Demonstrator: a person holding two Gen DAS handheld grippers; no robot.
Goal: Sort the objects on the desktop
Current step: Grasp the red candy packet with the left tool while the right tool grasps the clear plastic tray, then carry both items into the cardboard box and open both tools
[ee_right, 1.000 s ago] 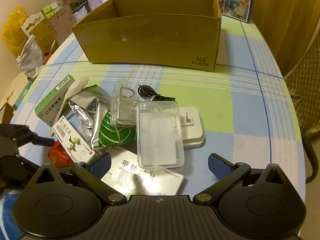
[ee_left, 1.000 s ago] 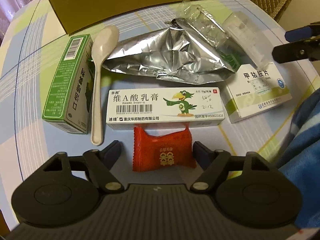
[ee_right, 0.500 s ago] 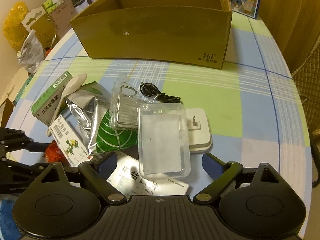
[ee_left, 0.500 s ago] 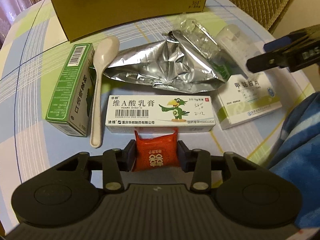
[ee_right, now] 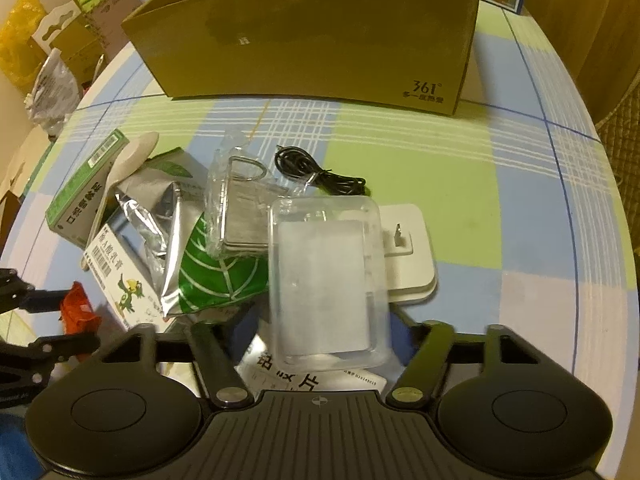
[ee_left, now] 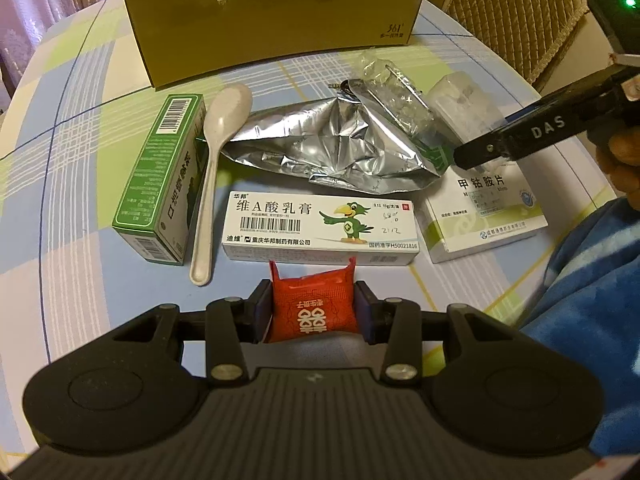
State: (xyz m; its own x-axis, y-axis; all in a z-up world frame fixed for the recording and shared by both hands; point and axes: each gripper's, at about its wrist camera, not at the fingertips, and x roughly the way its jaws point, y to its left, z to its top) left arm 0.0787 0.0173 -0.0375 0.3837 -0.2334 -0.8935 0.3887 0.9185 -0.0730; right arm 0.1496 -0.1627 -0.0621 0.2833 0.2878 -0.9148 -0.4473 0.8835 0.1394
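Left wrist view: left gripper (ee_left: 314, 310), clenched on the red candy packet (ee_left: 314, 306), both pads pressed to its sides. Advice: keep the squeeze light, since the wrapper looks soft, and lift straight up to clear the ointment box (ee_left: 320, 226) touching the packet's top edge at 12 o'clock.

Right gripper (ee_right: 320, 336), jaws just closing around the clear plastic case (ee_right: 326, 280); whether the pads press it yet cannot be told. Advice: the case rests on the white tablet box (ee_right: 312, 380), so a level grip avoids dragging that box along.

Outward, in the left wrist view: spoon (ee_left: 218, 164) and green box (ee_left: 162, 180) at 10 o'clock, foil pouch (ee_left: 332, 148) at 12.

Cardboard box (ee_left: 280, 20), open-topped, at 12 o'clock, the likely destination.

Surface: round table (ee_right: 500, 200), checked cloth in blue, green and white. Room: woven chair back (ee_left: 516, 12) at 2 o'clock; curtain at far left.
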